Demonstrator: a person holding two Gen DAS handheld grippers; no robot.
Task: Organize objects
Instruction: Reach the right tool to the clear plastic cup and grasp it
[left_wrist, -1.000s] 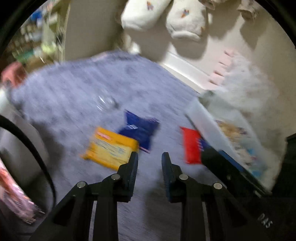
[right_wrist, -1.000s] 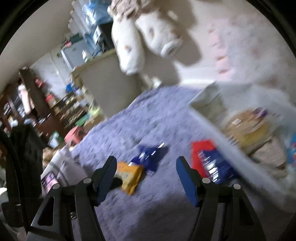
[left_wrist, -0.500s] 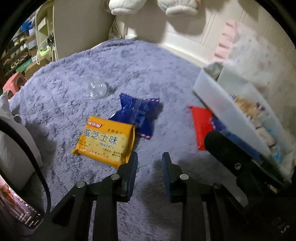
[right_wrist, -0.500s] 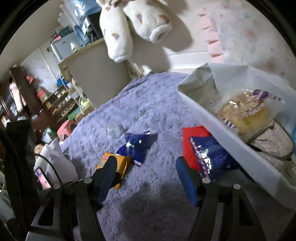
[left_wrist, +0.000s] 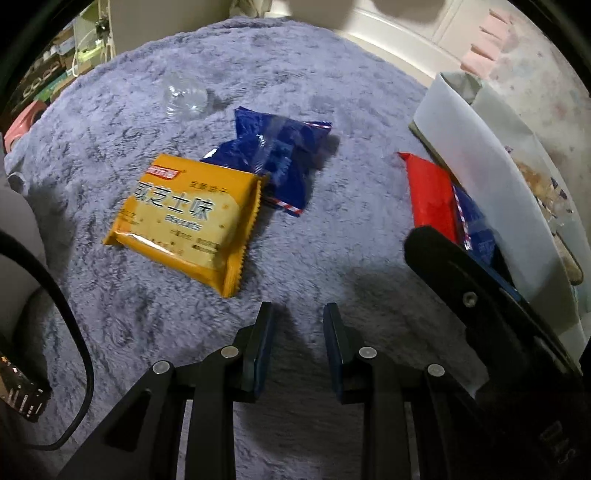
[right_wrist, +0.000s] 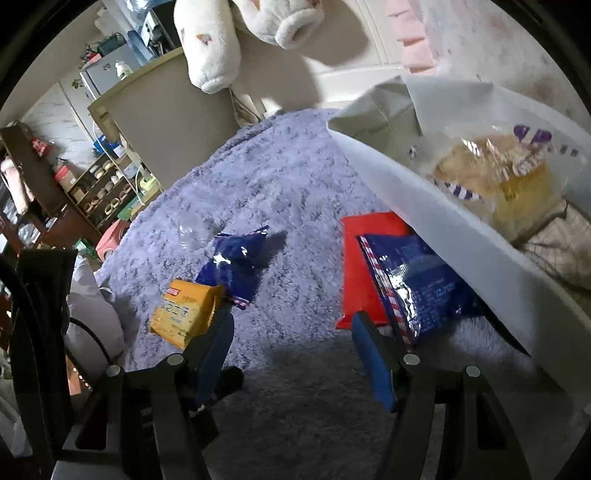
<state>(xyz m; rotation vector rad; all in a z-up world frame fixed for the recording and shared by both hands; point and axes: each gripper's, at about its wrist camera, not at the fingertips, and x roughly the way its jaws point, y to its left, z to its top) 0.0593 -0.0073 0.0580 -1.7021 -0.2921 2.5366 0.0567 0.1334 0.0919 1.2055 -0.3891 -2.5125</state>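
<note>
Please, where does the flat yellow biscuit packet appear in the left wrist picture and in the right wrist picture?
Left wrist view: flat yellow biscuit packet, left of centre on the grey fluffy blanket.
Right wrist view: lower left, just above the left fingertip.
Shared landmark: crinkled dark blue snack bag, partly under its far edge.

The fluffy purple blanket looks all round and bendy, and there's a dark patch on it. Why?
Left wrist view: the fisheye lens bows the fluffy purple blanket into a dome, and the picture's corners go black. Right wrist view: the dark patch is shadow on the blanket near the right gripper, and glare shines on the blue foil snack packet.
</note>
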